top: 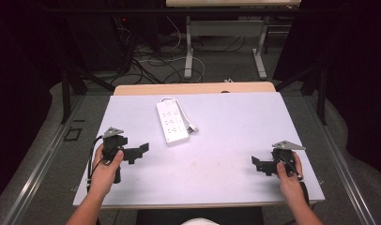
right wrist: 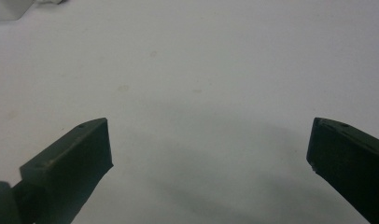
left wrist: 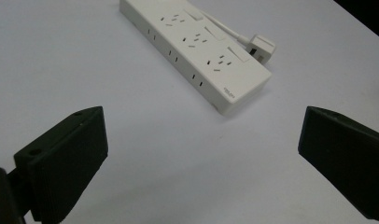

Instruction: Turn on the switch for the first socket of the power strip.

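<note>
Nearest the person, both grippers sit low over the white table, one at each front corner. The left gripper is held in the left hand and points toward the middle of the table; in the left gripper view its jaws stand wide apart with nothing between them. The right gripper, in the right hand, is likewise spread wide and empty, and the right gripper view looks across bare tabletop with a few faint marks.

Farther in, a little left of the table's centre, lies the white power strip, flat, long axis running away from the person. It is well apart from both grippers but nearer the left one, whose camera looks straight at its near end. A small white plug lies just beside the strip's right edge on a short cord; whether the plug touches the strip's side is hard to judge from here.

The step in hand looks like an approach to the strip. To do it well, the left gripper should probably come in square to the strip's short width, jaws kept open until they straddle both long sides, then close low on the body, clear of the cord. The right gripper would best go for the plug.
</note>
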Demonstrator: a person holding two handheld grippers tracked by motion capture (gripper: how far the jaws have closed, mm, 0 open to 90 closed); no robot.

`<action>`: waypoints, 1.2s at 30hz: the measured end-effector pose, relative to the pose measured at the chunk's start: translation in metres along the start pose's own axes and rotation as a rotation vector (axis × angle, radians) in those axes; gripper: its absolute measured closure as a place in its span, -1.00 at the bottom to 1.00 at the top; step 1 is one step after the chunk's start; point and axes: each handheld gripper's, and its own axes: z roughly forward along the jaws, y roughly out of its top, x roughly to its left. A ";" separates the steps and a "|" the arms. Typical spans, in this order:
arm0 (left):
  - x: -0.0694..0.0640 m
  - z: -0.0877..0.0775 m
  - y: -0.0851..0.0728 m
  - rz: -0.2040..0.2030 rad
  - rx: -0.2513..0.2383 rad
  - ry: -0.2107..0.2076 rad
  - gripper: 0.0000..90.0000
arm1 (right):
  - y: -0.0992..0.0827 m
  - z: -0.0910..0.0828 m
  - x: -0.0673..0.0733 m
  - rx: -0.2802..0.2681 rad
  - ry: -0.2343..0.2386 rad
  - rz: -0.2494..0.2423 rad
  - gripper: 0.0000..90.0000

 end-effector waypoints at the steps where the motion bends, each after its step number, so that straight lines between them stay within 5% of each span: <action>1: 0.001 0.000 -0.002 -0.002 0.005 0.003 -0.96 | 0.000 0.000 0.000 0.000 0.000 0.000 -1.00; 27: 0.033 0.010 -0.045 -0.037 -0.009 0.076 -0.96 | -0.001 0.001 0.000 0.012 0.011 -0.017 -1.00; 36: 0.036 0.011 -0.051 -0.019 0.012 0.090 -0.96 | 0.000 0.001 -0.001 0.007 0.010 -0.018 -1.00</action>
